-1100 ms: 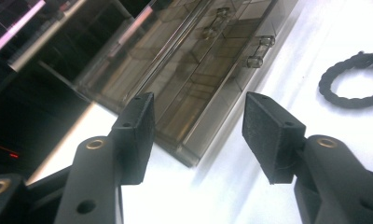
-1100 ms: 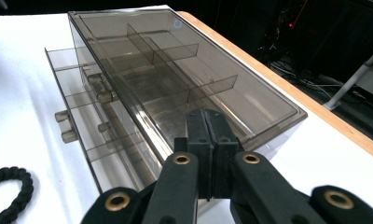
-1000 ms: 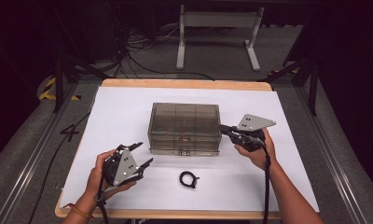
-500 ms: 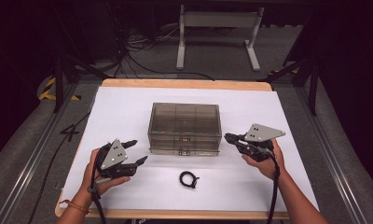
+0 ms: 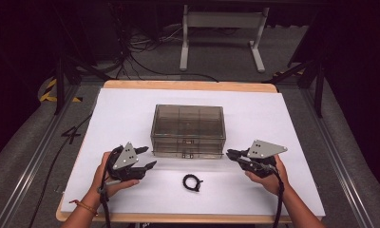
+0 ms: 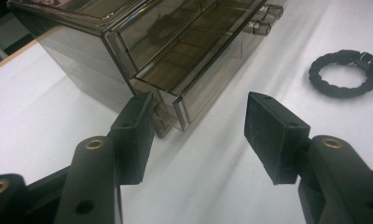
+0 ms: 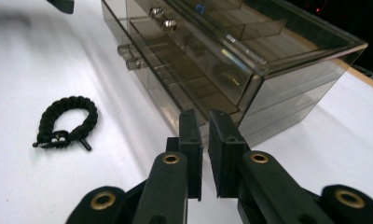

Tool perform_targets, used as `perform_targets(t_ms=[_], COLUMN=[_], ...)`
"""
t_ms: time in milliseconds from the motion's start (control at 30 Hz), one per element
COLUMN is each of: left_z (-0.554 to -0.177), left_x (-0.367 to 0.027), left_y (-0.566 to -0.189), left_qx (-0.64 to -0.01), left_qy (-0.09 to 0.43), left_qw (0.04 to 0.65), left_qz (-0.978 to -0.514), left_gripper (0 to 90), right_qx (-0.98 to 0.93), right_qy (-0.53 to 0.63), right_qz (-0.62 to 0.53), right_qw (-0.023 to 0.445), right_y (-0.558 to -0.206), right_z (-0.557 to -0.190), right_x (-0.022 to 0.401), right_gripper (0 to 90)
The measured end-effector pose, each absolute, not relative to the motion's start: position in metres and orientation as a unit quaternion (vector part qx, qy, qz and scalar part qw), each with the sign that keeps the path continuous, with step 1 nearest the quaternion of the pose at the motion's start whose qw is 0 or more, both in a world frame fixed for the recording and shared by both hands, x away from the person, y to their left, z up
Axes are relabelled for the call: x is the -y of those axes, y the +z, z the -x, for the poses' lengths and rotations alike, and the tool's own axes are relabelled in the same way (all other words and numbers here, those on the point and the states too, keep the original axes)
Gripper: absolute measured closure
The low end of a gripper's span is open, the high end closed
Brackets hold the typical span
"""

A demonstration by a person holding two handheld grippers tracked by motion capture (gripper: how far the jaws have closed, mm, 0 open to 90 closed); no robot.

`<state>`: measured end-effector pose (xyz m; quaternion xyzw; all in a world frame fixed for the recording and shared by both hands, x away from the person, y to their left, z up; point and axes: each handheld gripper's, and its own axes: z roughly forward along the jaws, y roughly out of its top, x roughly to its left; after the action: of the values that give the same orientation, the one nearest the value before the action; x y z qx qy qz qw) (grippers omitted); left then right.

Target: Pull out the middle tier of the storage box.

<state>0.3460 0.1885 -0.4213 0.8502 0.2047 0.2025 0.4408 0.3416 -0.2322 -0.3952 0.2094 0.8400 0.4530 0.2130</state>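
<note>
A smoky, see-through plastic drawer box (image 5: 188,130) is standing in the middle of the white-covered table (image 5: 292,114), its two shallow front drawers sitting flush in the case, each with a pair of small clear knobs (image 6: 261,21). Through the lid a grid of dividers is showing, splitting the top into compartments; a tiny blue speck (image 7: 200,8) is lying in one of them in the right gripper view, too small to identify. The drawers themselves are looking bare as far as the tinted walls allow.

A black braided cord bracelet with a small buckle (image 5: 192,182) is lying flat on the white sheet just in front of the box, apart from it and roughly midway between the two tools.

The left gripper (image 5: 147,158) is hovering near the box's front left corner, jaws standing about half apart after having just been closing, gripping nothing; only bare table is showing between the pads (image 6: 273,135). The right gripper (image 5: 230,154) is pointing at the front right corner, its jaws almost together with a thin slit between them, and it is gripping nothing either.
</note>
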Motion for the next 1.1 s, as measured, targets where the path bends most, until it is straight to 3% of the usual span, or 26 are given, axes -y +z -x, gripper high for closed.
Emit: perform_targets(t_ms=[367, 1100], left_z=[-0.356, -0.364], left_x=[-0.186, -0.185], left_y=[-0.425, -0.434], left_qx=[-0.207, -0.216], left_qy=[0.191, 0.172], left_qw=[0.439, 0.456], left_qz=[-0.853, -0.846], left_gripper=[51.1, 58.3], right_qx=[-0.846, -0.844], right_qy=[0.455, 0.45], right_qz=[-0.204, -0.218], right_qw=[0.189, 0.195], right_y=[-0.409, -0.415], right_z=[-0.341, -0.347], right_x=[0.228, 0.231], right_gripper=[80.1, 79.4])
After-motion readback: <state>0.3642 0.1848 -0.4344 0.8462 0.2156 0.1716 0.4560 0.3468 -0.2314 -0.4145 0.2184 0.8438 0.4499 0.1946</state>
